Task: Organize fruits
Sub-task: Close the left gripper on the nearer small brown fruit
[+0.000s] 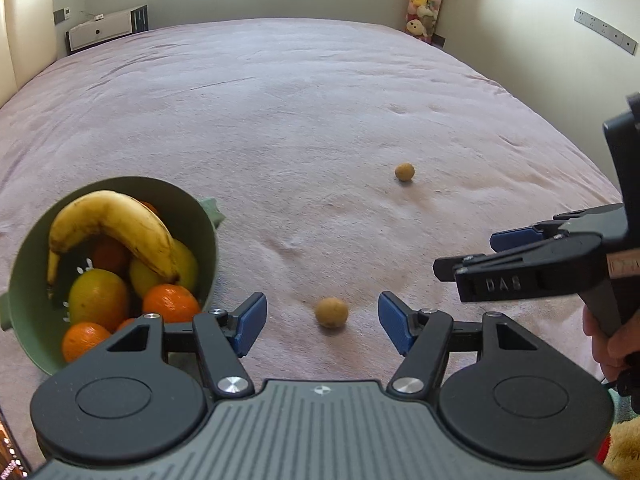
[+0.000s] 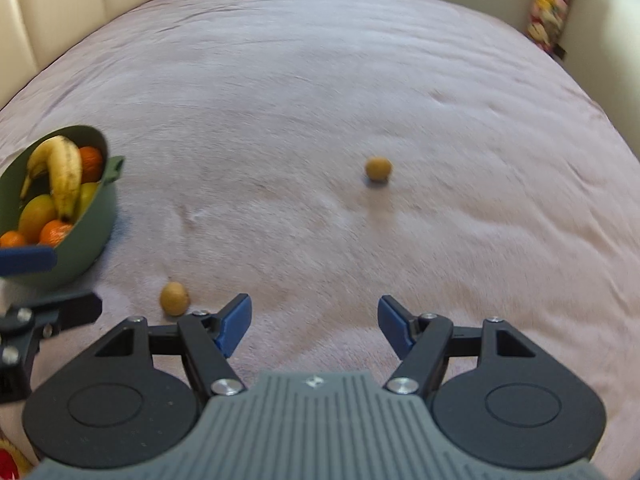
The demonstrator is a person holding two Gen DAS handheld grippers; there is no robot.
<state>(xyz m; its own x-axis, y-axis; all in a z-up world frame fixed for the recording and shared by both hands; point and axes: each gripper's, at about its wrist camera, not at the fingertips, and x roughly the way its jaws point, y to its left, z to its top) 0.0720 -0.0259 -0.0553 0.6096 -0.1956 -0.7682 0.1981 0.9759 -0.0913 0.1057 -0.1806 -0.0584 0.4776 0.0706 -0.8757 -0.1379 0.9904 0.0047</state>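
A green bowl [image 1: 208, 248] on the pink bedspread holds a banana [image 1: 116, 220], several oranges, a mango and a lemon. Two small brown round fruits lie loose on the spread. The near fruit [image 1: 331, 312] lies in the gap between my left gripper's [image 1: 322, 301] blue pads and touches neither; the gripper is open. The far fruit [image 1: 405, 171] sits further out to the right. My right gripper [image 2: 315, 307] is open with nothing between its fingers. From it, the near fruit [image 2: 174, 299] is to the left and the far fruit [image 2: 378, 168] ahead.
The right gripper [image 1: 466, 254], held by a hand, hangs at the right of the left wrist view. The bowl [image 2: 92, 216] and the left gripper [image 2: 60, 284] show at the left of the right wrist view. A padded headboard, a cabinet and stacked plush toys [image 1: 424, 4] border the bed.
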